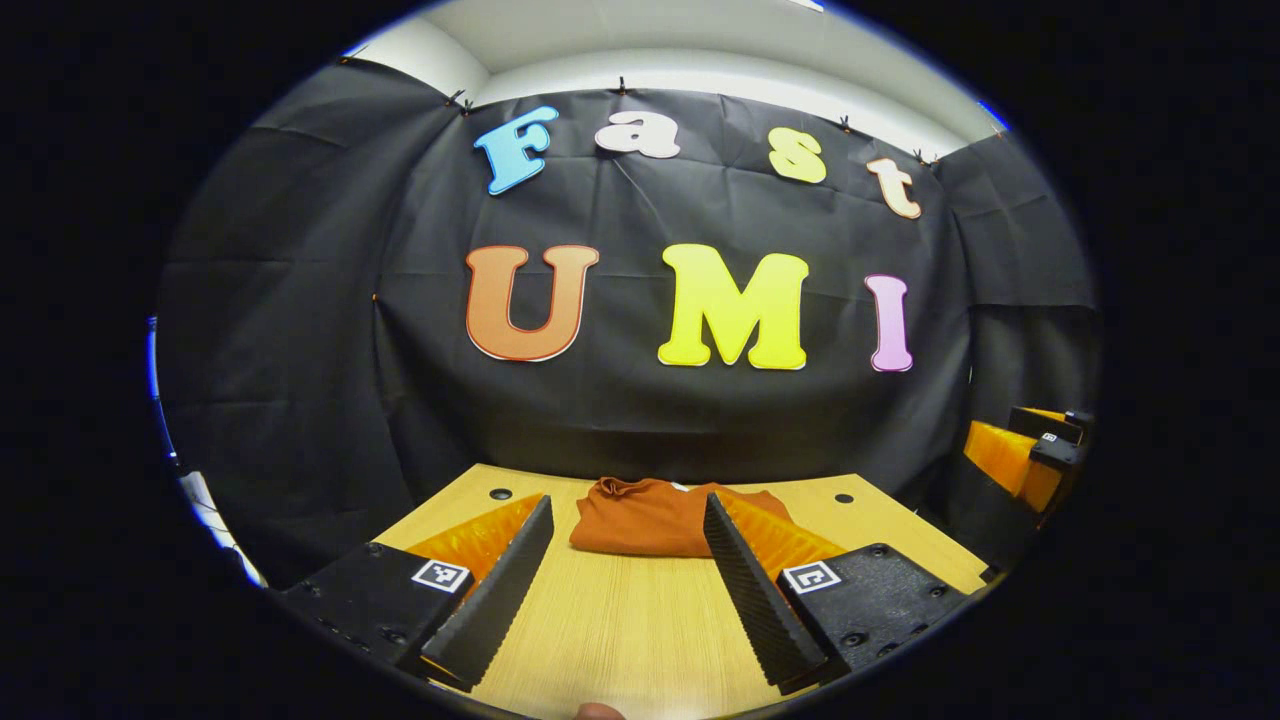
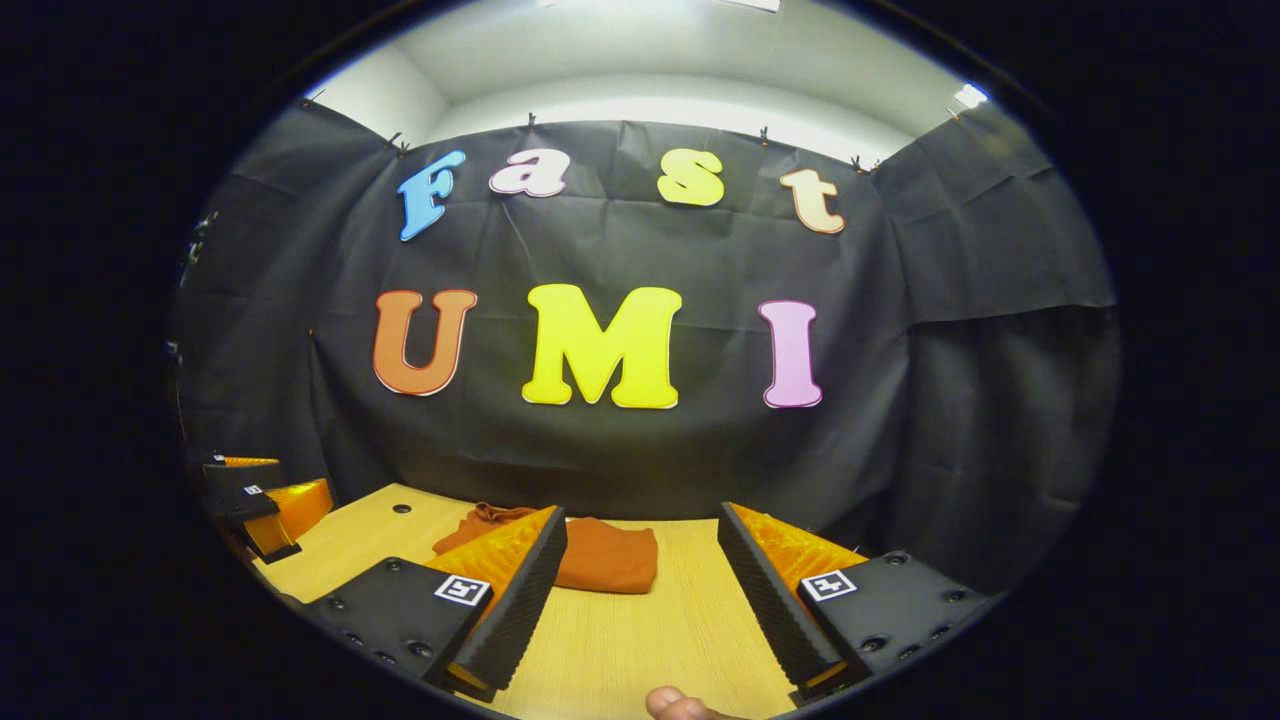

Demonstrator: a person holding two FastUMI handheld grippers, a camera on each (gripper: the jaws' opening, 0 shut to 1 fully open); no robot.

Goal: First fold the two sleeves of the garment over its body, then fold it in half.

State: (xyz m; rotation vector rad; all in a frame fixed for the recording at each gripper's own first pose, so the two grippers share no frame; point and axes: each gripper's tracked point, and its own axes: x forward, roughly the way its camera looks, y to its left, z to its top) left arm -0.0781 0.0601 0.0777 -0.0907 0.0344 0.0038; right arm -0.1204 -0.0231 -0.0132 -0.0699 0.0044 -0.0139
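A rust-orange garment (image 1: 645, 518) lies folded into a compact bundle at the far side of the wooden table (image 1: 630, 620), close to the black wall. In the right gripper view the same garment (image 2: 605, 555) sits left of centre. My left gripper (image 1: 628, 515) is open, held back from the garment with nothing between its fingers. My right gripper (image 2: 642, 528) is open as well and holds nothing; the garment lies beyond and behind its left finger (image 2: 520, 590). The right gripper (image 1: 1030, 455) appears at the right edge of the left gripper view, and the left gripper (image 2: 260, 500) at the left edge of the right gripper view.
The table has small dark holes (image 1: 500, 494) near its far corners. Black cloth walls close in behind and beside the table. A fingertip (image 2: 672, 703) shows at the bottom edge of the right gripper view. Bare wood lies between the grippers and the garment.
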